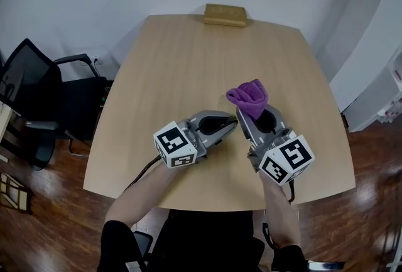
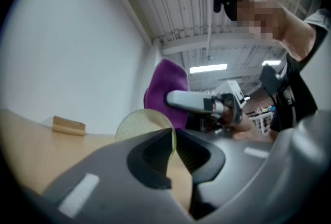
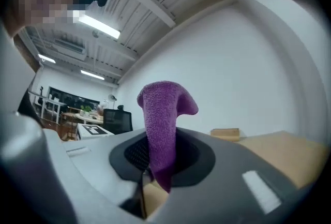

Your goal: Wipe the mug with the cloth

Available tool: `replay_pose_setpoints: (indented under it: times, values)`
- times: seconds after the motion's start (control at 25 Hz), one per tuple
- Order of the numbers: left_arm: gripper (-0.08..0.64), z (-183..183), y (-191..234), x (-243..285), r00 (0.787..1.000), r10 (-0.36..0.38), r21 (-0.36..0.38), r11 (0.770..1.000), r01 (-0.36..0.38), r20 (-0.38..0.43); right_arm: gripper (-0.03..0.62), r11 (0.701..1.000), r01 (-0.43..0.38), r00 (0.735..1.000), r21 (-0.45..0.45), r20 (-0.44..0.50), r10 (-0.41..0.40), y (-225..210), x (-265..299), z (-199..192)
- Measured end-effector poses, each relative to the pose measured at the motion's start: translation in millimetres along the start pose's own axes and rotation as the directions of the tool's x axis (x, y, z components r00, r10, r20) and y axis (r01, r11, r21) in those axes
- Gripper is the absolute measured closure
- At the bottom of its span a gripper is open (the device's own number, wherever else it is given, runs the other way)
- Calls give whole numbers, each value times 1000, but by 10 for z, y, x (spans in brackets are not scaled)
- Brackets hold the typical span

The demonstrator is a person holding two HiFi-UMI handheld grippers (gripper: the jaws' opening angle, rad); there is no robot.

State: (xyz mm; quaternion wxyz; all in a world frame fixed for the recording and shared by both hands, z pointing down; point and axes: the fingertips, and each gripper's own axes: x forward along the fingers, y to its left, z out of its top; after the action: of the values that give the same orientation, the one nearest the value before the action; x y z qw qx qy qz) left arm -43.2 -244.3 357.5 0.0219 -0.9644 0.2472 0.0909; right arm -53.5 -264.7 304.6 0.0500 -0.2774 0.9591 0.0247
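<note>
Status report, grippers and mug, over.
Right gripper shut on fuzzy purple cloth. Left gripper shut on pale translucent mug. Cloth just beyond mug; touching unclear. Nothing in the way.

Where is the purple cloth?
The purple cloth is pinched in the right tongs, sticking up over the table in the head view, right beside the left tongs and their yellowish mug.

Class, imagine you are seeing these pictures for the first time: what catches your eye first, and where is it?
The bright purple cloth stands out first, pinched upright in the right tool above the near part of the pale wooden table. Next is a translucent rounded thing, apparently the mug, its thin edge clamped in the left tool right beside the cloth. A small wooden block sits at the table's far edge.
</note>
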Motion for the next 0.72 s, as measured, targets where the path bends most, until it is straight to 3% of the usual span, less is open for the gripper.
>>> replay_pose_setpoints:
  times: [0.2,0.28,0.32,0.4,0.48,0.52,0.6,0.72]
  values:
    - [518,-63,-18,27,999,-8,84,996,11,-34,531,971,-212,977,112,39,209,415,72,92]
    - [518,-57,-46,30,999,-9,104,995,13,-38,531,959,-240,968,148,106,226,350,-29,234]
    - [518,-52,-68,25,999,-10,109,994,15,-41,531,968,-203,973,150,143,182,209,-112,331]
    - [518,-60,-101,1,999,-17,127,992,23,-49,531,992,-40,981,120,194,16,-218,-320,520]
    - [518,-79,-121,0,998,-27,156,987,35,-53,531,988,137,970,65,194,-147,-615,-503,620]
    - [518,-82,-140,16,998,-33,173,984,41,-50,531,982,184,966,44,177,-189,-728,-547,617]
    - [518,-98,-166,40,998,-35,229,972,45,-48,531,983,180,977,28,116,-182,-740,-488,497]
    - [518,-143,-232,75,995,-31,323,945,60,-92,531,996,54,999,65,1,-54,-439,-196,178]
